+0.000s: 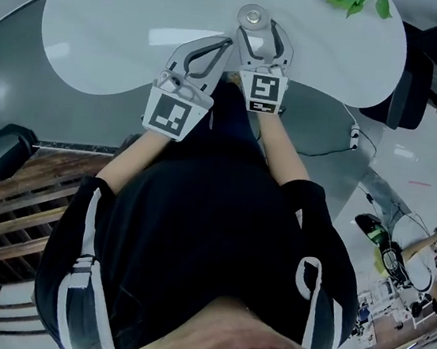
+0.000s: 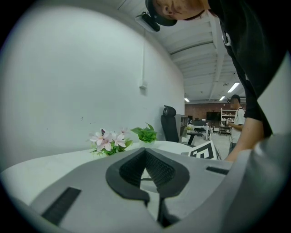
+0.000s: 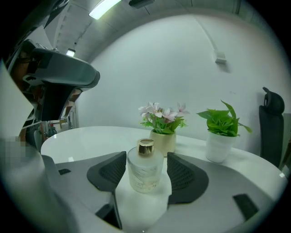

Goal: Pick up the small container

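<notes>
The small container (image 3: pixel 144 169) is a frosted glass bottle with a gold cap, standing upright on the white table (image 3: pixel 82 141). It sits between the dark pads (image 3: pixel 109 170) of my right gripper (image 3: pixel 146 157), which is open, with a thin gap on each side. From the head view the container (image 1: pixel 254 15) shows from above, just ahead of the right gripper (image 1: pixel 259 30). My left gripper (image 1: pixel 227 45) hovers close to the left of the right one, shut with nothing in it. In its own view the left gripper (image 2: pixel 145 151) has its tips touching.
Behind the bottle stand a pot of pink flowers (image 3: pixel 163 136) and a green plant in a white pot (image 3: pixel 220 145). A black office chair (image 1: pixel 422 85) is at the table's right end. A wooden bench (image 1: pixel 8 198) lies to my left. A person (image 2: pixel 236 118) stands far back.
</notes>
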`<state>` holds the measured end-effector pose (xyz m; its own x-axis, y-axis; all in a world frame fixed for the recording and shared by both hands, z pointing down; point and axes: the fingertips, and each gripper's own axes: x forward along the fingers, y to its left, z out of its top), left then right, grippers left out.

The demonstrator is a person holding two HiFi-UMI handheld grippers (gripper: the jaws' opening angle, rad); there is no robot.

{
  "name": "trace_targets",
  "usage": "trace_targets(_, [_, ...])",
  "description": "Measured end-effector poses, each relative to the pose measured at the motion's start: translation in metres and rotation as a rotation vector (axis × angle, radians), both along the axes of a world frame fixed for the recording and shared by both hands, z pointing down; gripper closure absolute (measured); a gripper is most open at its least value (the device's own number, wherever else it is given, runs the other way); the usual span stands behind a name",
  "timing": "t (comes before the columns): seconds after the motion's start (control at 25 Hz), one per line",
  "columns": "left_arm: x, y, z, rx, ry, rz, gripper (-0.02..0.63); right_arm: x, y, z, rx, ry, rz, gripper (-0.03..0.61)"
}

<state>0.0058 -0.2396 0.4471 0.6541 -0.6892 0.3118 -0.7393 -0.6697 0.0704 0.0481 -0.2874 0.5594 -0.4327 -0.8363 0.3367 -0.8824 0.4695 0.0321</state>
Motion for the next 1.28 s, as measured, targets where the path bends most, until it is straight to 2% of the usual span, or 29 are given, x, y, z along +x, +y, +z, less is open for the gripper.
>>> trace_targets(0.4, [-0.007,-0.007,0.011,-0.024,-0.013,-0.014,0.609,-0.010,-0.012,0.018,-0.044,-0.010,0.003,0.281])
trace_targets(1.28, [-0.006,-0.018,0.038,-0.091,-0.040,0.019,0.609,-0.028,-0.030,0.018,-0.030,-0.041,-0.022,0.264])
